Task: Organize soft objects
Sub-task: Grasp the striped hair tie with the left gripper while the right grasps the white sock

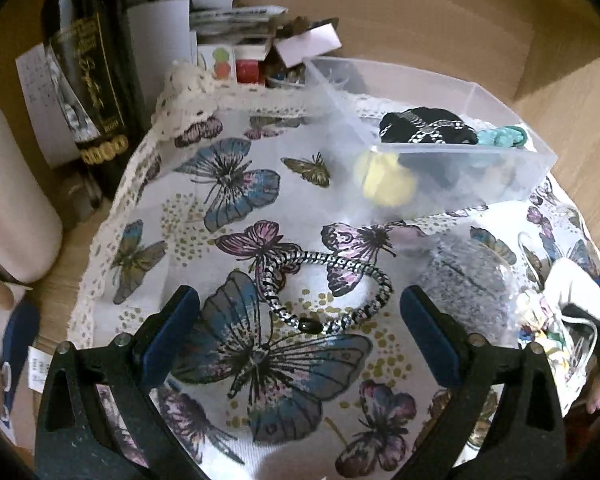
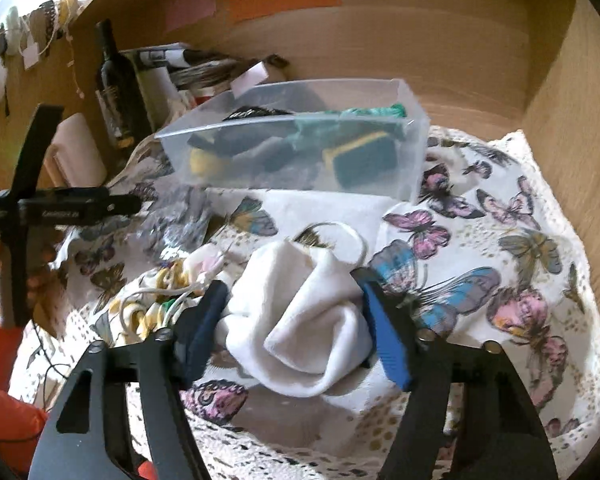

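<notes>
**Left jaws spread over the hair tie, right jaws around the white sock**

From your left wrist view, your left gripper [image 1: 298, 312] has its jaws released and wide apart. The black-and-white hair tie [image 1: 328, 284] lies loose on the butterfly cloth [image 1: 236, 184] between and just ahead of the blue pads, touching neither. Beyond it the clear plastic bin [image 1: 460, 168] sits on the cloth, holding a black item [image 1: 424, 124], a teal item [image 1: 500, 136] and something yellow [image 1: 384, 180] seen through the wall. A grey fuzzy piece [image 1: 464, 280] lies to the right of the hair tie. A dark bottle [image 1: 88, 60] stands at the back left, off the cloth.

From your right wrist view, your right gripper [image 2: 292, 312] has the crumpled white sock [image 2: 304, 320] between its jaws, and both blue pads press against the fabric, so the jaws are grasping it. The sock rests on the butterfly cloth [image 2: 480, 240], near the front of the bench. Just left of it lies a tangle of pale cords and fabric [image 2: 160, 300]. The clear plastic bin [image 2: 292, 152] stands farther back, apart from the sock. Your left gripper [image 2: 60, 208] shows at the left edge.
</notes>
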`<state>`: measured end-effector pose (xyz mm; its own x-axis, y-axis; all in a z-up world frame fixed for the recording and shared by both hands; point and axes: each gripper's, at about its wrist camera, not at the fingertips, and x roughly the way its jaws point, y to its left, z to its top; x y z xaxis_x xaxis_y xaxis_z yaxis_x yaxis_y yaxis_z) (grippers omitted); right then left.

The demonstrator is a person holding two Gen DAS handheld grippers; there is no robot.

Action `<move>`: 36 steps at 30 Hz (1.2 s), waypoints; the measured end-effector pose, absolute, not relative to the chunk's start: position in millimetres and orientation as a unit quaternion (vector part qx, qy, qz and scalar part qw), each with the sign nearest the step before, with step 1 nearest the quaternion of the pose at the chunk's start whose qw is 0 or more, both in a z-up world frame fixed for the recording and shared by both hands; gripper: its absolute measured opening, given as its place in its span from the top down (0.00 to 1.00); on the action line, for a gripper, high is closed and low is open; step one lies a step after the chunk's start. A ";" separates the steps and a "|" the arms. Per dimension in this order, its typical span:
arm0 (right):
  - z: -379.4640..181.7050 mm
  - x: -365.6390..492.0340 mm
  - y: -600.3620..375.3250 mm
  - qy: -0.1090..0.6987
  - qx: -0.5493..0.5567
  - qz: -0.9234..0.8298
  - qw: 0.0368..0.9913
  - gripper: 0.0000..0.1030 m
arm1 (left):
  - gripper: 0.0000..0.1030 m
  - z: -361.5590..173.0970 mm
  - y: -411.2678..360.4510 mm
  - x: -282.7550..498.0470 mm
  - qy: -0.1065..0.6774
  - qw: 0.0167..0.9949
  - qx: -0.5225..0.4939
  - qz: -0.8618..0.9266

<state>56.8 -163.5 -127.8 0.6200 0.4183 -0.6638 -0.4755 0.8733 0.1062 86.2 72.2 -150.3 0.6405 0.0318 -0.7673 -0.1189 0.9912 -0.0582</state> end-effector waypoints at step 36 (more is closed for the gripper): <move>-51.1 78.5 -170.6 0.215 -0.009 0.238 0.947 0.64 | 0.89 -81.5 58.1 65.0 0.308 0.951 -0.038 0.007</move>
